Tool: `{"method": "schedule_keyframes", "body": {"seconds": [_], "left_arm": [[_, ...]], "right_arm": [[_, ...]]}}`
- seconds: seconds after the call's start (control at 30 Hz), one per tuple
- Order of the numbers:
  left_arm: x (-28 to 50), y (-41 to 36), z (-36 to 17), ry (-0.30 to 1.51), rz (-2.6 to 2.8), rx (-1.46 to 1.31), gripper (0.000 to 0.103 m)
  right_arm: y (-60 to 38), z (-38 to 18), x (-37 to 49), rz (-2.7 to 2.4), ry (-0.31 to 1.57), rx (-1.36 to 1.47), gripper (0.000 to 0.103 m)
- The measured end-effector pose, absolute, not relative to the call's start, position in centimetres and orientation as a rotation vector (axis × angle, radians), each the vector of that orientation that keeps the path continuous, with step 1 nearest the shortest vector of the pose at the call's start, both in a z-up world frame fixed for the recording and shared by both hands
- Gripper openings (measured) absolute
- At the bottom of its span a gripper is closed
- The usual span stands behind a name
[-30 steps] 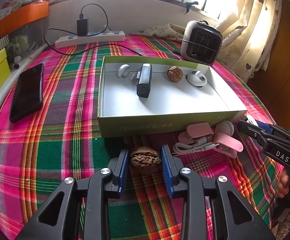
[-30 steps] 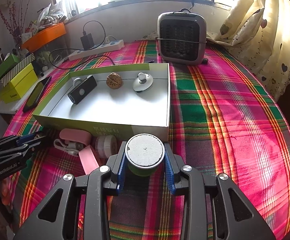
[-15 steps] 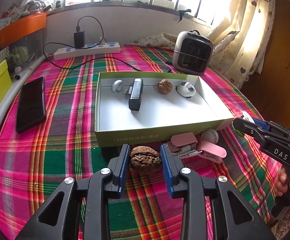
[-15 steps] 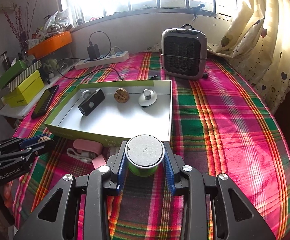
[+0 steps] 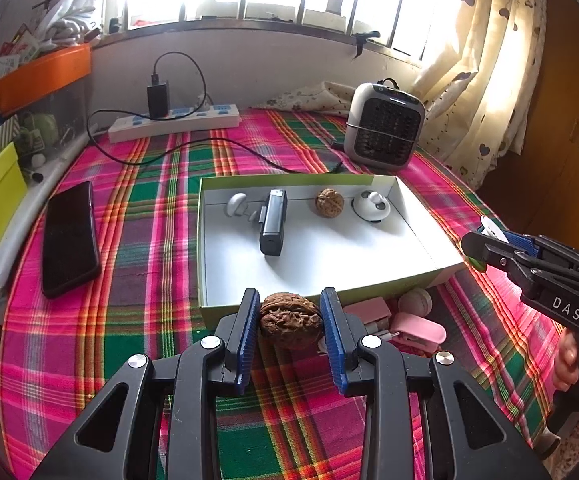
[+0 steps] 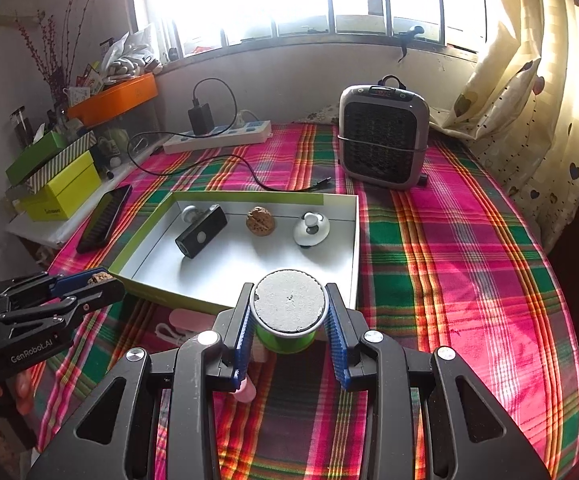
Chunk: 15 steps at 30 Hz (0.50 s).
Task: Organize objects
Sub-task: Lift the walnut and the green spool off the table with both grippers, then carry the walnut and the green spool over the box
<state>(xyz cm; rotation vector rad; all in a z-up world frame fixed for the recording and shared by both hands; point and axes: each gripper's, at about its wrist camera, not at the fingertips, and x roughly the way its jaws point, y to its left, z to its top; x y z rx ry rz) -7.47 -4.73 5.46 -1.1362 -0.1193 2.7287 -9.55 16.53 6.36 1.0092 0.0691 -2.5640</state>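
While both hands climb, your view of the plaid-covered table [image 5: 137,360] keeps widening: a second ago the green-sided, white-lined cardboard box [image 5: 369,292] filled the middle of each picture, and now it sits smaller and lower, with the window and curtain showing above it. That tells me both loads have come up off the cloth together.

Your left claw [image 5: 290,322] is closed part-way on the wrinkled brown walnut [image 5: 290,326], blue pads pressing its two sides, and the nut hangs over the box's near wall. Your right claw [image 6: 289,320] is clamped the same way on the small green tub with the flat grey lid [image 6: 289,310], lid facing the camera, poised near the box's near right corner. Neither grip has slipped during the rise; both objects sit where they sat between the pads.

Already lying along the far wall inside the box are a second walnut [image 5: 329,203], a black oblong gadget [image 5: 273,220], a small grey rounded piece [image 5: 236,204] and a white domed panda-faced item [image 5: 371,208]. The front half of the floor is bare, so there looks to be room for both of yours.

Outside, against the near wall, the pink items and white cable [image 5: 409,326] wait on the cloth.

My read: the pick-up is done on both sides, and the next job is carrying forward over the wall. Clear that cardboard lip before lowering, or you may clip it and shift the whole box.
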Motion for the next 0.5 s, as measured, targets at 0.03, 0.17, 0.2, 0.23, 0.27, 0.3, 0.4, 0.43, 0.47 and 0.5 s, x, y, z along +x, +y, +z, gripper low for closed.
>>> {"method": "schedule_keyframes", "body": {"seconds": [0.03,0.17,0.2,0.23,0.27,0.3,0.4,0.43,0.47,0.5], "left_arm": [[-7.7,-4.8,5.5,-0.120,2.727,-1.136,0.029],[-8.4,-5.0,5.7,-0.123,2.729,-1.140,0.029],[-8.6,-5.1,5.7,-0.122,2.730,-1.142,0.029],[-8.8,-5.2,5.7,-0.122,2.731,-1.145,0.029],[-9.0,-5.3,5.6,-0.126,2.734,-1.148,0.029],[-9.2,-5.3,5.6,-0.129,2.735,-1.150,0.029],[-9.9,-5.5,5.7,-0.133,2.739,-1.157,0.029],[-10.2,-5.6,5.6,-0.133,2.738,-1.156,0.029],[-10.5,-5.6,5.6,-0.135,2.738,-1.158,0.029],[-10.7,-5.7,5.5,-0.137,2.737,-1.164,0.029]], "right_arm": [[16.4,6.5,-9.8,-2.560,0.072,1.007,0.034],[15.8,6.8,-10.5,-2.551,0.081,1.004,0.034],[15.6,6.8,-10.7,-2.547,0.079,1.005,0.034],[15.4,6.8,-11.0,-2.542,0.077,1.008,0.034],[15.3,6.8,-11.2,-2.536,0.076,1.010,0.034],[15.1,6.7,-11.5,-2.532,0.078,1.011,0.034],[14.3,6.6,-12.3,-2.511,0.084,1.011,0.034],[14.1,6.6,-12.6,-2.503,0.081,1.008,0.034],[13.8,6.6,-12.9,-2.490,0.079,1.002,0.034],[13.5,6.5,-13.2,-2.476,0.078,1.005,0.034]]}}
